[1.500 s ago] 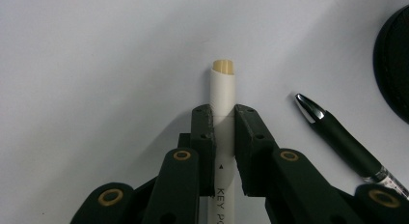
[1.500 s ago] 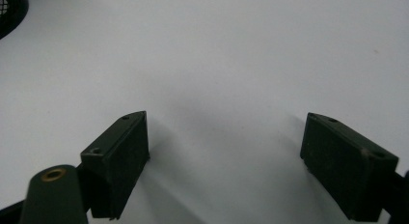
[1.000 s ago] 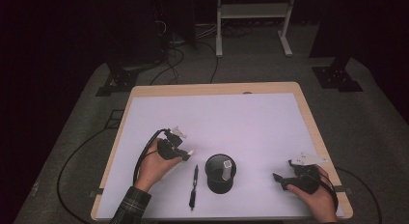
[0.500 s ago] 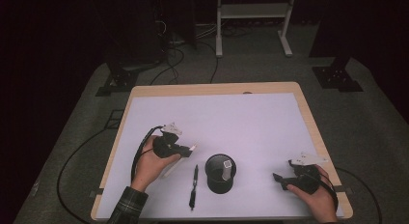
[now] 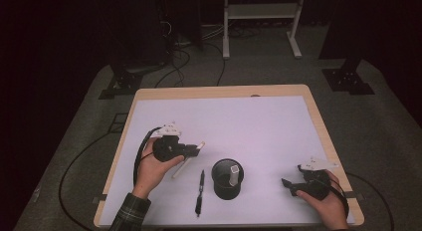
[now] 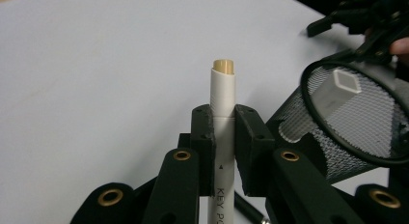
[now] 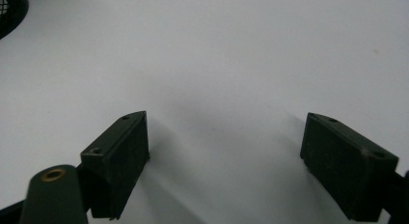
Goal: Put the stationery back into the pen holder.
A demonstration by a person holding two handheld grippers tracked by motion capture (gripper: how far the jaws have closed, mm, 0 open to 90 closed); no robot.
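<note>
My left gripper (image 5: 191,150) is shut on a white marker (image 5: 186,161) with a beige end, holding it tilted above the left middle of the white table. In the left gripper view the marker (image 6: 223,103) stands clamped between the two pads (image 6: 202,137). A black mesh cup (image 5: 228,180) stands just right of it, with a white block-shaped item (image 5: 234,170) leaning inside. The cup (image 6: 357,137) is close on the right in the left gripper view. My right gripper (image 5: 288,183) rests low at the front right, open, with bare table between its jaws (image 7: 224,156).
A black pen (image 5: 200,191) lies on the table in front of the left gripper, left of the cup. The table's wooden edge (image 5: 318,121) frames the white top. Cables and stand feet (image 5: 348,79) lie on the dark floor beyond.
My left gripper has risen a little with the white marker clamped in it. The right gripper, the cup and the black pen have stayed put.
</note>
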